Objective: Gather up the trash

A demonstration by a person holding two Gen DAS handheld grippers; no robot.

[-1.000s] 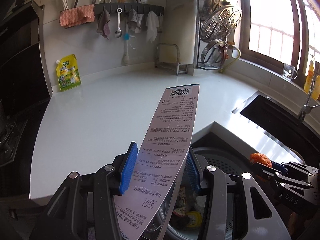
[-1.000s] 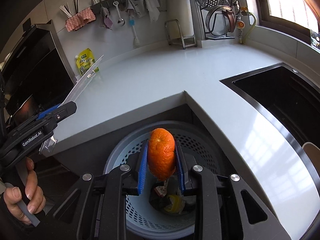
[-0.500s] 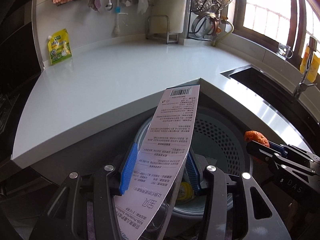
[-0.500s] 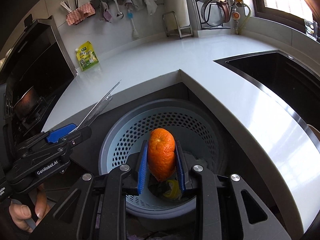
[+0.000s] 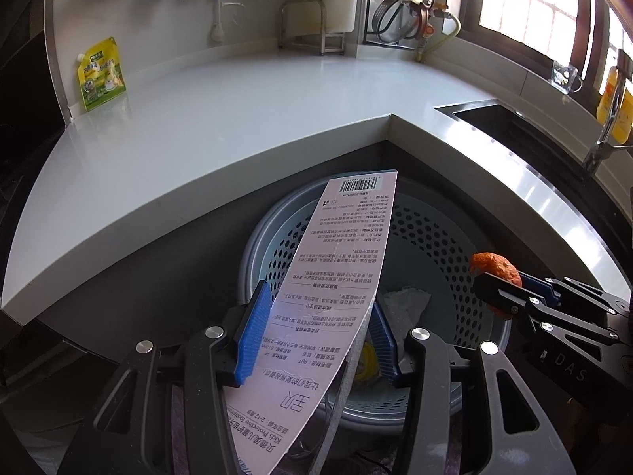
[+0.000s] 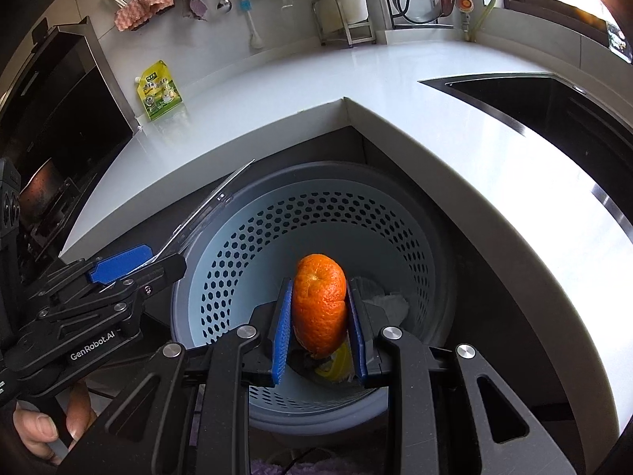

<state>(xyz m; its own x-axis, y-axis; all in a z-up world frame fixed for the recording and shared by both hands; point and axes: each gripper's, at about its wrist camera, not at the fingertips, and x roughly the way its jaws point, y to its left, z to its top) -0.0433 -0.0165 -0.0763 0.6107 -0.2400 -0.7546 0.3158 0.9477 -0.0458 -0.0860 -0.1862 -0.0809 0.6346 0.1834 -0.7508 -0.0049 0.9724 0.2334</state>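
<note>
My left gripper [image 5: 316, 336] is shut on a long pink printed toothbrush package [image 5: 336, 289] with a barcode at its far end, held over the pale blue perforated trash basket [image 5: 435, 237]. My right gripper [image 6: 320, 324] is shut on an orange peel [image 6: 319, 308] and holds it over the same basket [image 6: 245, 253]. The peel also shows in the left wrist view [image 5: 494, 273], and the left gripper with the package edge shows in the right wrist view [image 6: 130, 269]. Crumpled tissue [image 5: 407, 301] and a yellow scrap lie in the basket.
The basket sits on the floor in the inner corner of a white L-shaped counter [image 5: 237, 118]. A yellow-green pouch [image 5: 101, 75] leans on the back wall. A sink [image 6: 554, 95] is sunk in the counter at right. A stove [image 6: 43, 194] is at left.
Both grippers have come down from counter height and moved in over the basket, still holding the package and the peel. The basket now fills more of both views.
</note>
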